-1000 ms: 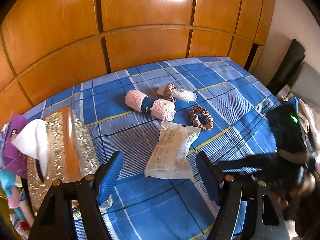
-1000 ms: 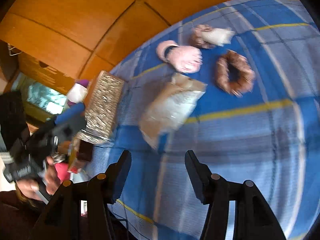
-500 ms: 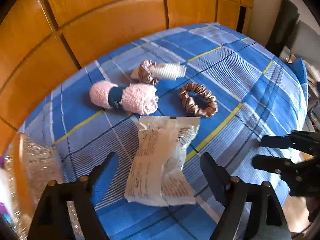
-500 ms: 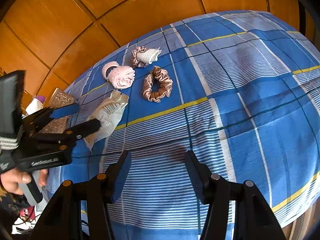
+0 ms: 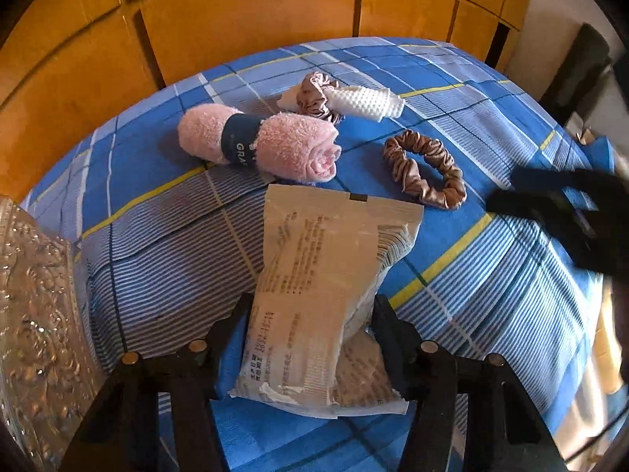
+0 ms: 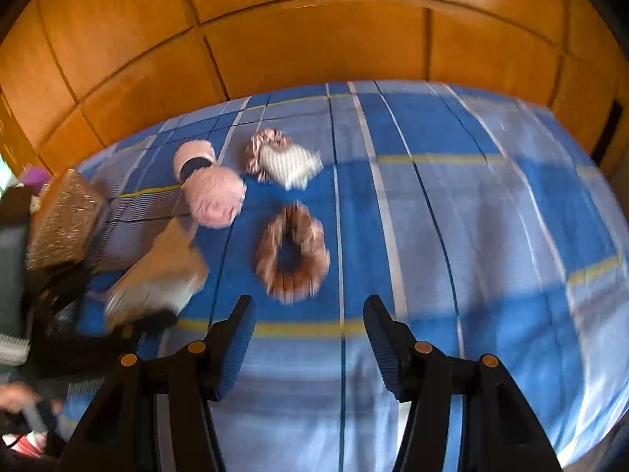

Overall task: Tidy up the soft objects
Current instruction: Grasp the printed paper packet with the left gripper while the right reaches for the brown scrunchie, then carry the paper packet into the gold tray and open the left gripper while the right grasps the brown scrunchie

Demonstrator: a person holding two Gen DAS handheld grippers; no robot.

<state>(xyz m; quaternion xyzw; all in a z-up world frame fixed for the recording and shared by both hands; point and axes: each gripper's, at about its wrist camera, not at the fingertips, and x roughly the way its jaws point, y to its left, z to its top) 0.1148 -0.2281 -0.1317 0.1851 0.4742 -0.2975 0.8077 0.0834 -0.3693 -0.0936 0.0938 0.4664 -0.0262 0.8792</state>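
Since the earlier frame the left gripper (image 5: 310, 330) has dropped down over the packet (image 5: 326, 295) and its jaws have just been closing, w/ the packet's near end now between the fingers; both fingers look to touch its sides at lower centre of the left view, so it seems gripped. Right gripper (image 6: 308, 334) has swung round; its view is blurred, jaws apart w/ nothing between them, over bare blue checked cloth (image 6: 471, 255) at lower centre. Just past its tips lies the brown scrunchie (image 6: 293, 251), flat on the cloth, apart from the rest. Left of that, the packet again, w/ the left gripper on it at lower left. Beyond the packet in the left view, touching its far edge, the rolled pink towel (image 5: 259, 145) w/ a dark band. Further back, upper centre, a second scrunchie (image 5: 314, 94) around a white nubby cloth (image 5: 365, 102). Glittery tissue box (image 5: 35, 314) at left edge. Orange wood panels (image 5: 255, 11) fill the top.
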